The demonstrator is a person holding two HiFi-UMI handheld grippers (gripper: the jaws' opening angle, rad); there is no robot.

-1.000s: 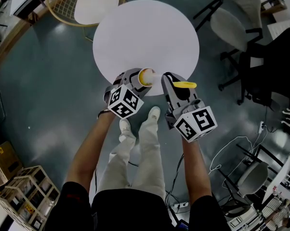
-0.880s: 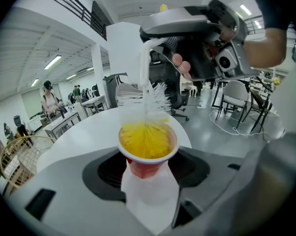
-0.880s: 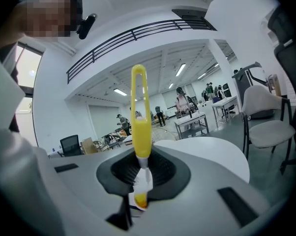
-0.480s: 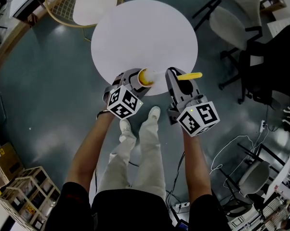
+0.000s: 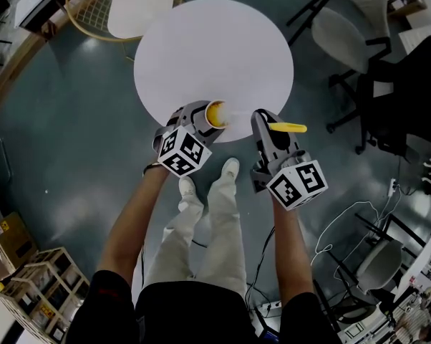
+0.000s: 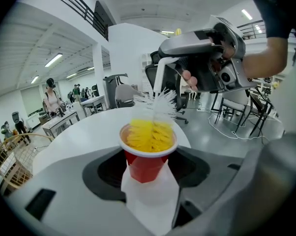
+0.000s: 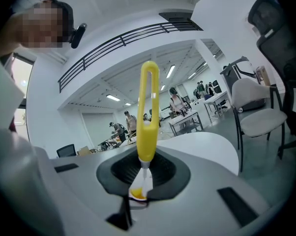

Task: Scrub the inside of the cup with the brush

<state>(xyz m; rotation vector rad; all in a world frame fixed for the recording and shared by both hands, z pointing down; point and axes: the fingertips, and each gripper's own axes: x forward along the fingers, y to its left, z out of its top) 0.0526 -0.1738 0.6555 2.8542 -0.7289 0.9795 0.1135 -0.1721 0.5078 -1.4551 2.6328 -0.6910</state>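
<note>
Right tool [image 5: 261, 119] shifted right, clamping yellow brush [image 7: 148, 117], left tool [image 5: 200, 115] gripping red cup [image 6: 146, 161]

Open-plan office or lab hall: grey polished floor [image 5: 72, 156], round white bench [image 5: 201, 41], swivel chairs [image 5: 402, 99], desks [image 7: 194, 117] with people [image 7: 176, 101], ceiling strip lights [image 6: 54, 60], mezzanine railing [image 7: 123, 37], loose cables [image 5: 337, 224].
</note>
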